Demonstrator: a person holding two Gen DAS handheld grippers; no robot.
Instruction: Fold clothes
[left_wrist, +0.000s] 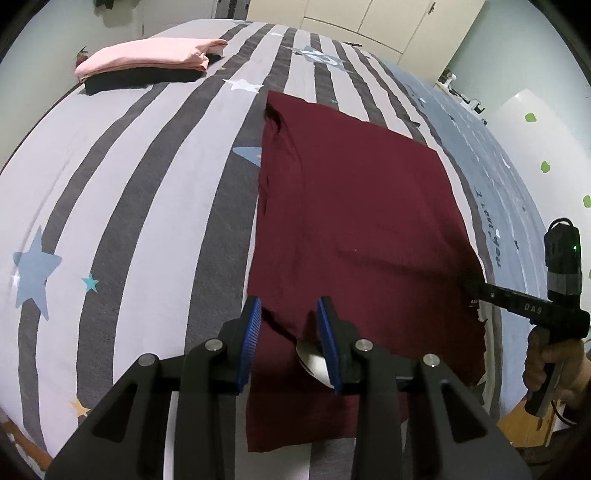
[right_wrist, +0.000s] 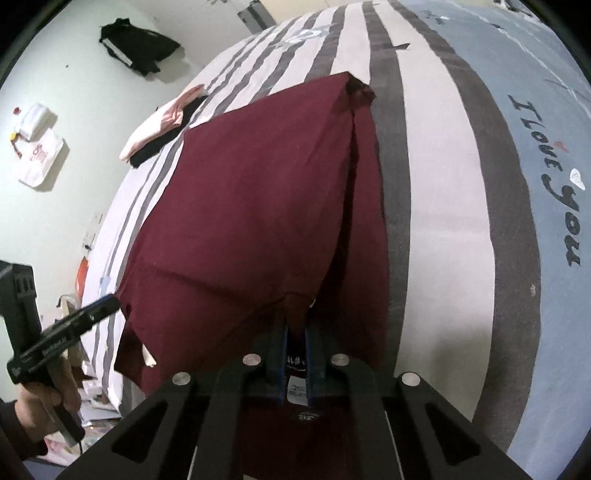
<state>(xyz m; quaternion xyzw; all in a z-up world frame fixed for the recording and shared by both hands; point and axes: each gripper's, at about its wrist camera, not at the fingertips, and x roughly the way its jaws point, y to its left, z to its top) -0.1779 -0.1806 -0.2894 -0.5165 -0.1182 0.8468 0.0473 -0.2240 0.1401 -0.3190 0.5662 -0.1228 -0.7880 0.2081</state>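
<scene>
**Maroon shirt gripped at its near edge**

The maroon shirt (left_wrist: 354, 206) lies partly folded on the striped bedspread (left_wrist: 147, 192), its long side running away from you, one lengthwise fold showing along its edge. Your right gripper (right_wrist: 295, 332) has its jaws pressed together on the shirt's near edge, right by the neck label (right_wrist: 297, 395), and the cloth rises in a tent from that pinch. Your left gripper (left_wrist: 290, 317) sits at the shirt's other near corner with its blue pads (left_wrist: 253, 332) a little apart; a fold of maroon cloth runs between them, but you cannot tell from the left wrist view whether the pads actually press it. Beyond the shirt, at the far side of the bedspread, a folded pink garment (left_wrist: 147, 59) rests on a folded black one (left_wrist: 136, 79). Beside the shirt, the bedspread's blue border carries the words "I Love you" (right_wrist: 543, 177)
</scene>
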